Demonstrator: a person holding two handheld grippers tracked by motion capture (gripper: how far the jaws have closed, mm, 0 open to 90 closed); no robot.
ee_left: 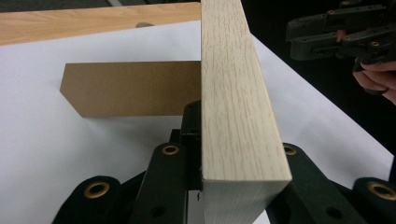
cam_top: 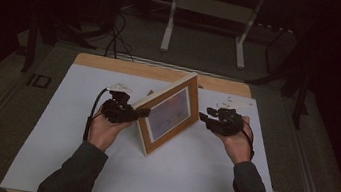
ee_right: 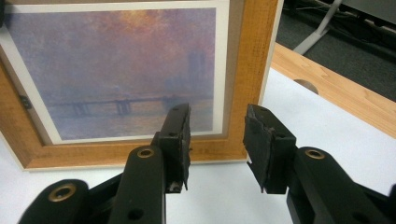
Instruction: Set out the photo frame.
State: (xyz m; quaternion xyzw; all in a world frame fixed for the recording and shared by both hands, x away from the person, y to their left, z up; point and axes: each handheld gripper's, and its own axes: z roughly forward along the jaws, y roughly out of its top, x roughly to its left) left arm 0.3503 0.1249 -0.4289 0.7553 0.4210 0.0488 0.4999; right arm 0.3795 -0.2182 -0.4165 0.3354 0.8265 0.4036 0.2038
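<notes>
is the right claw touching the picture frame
Apart. In the right gripper view the right claw stands open with white table between its jaws, short of the frame; the high view shows a gap too.

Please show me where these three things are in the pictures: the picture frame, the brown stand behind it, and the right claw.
picture frame (cam_top: 190, 110): high view, on its wooden right border.
brown stand (ee_left: 133, 88): left gripper view, on the middle of its flat brown face.
right claw (ee_right: 216, 140): right gripper view, midway between its two black fingertips.

blk claws (cam_top: 128, 112), brass rivets, grey sleeves (cam_top: 72, 173)
</notes>
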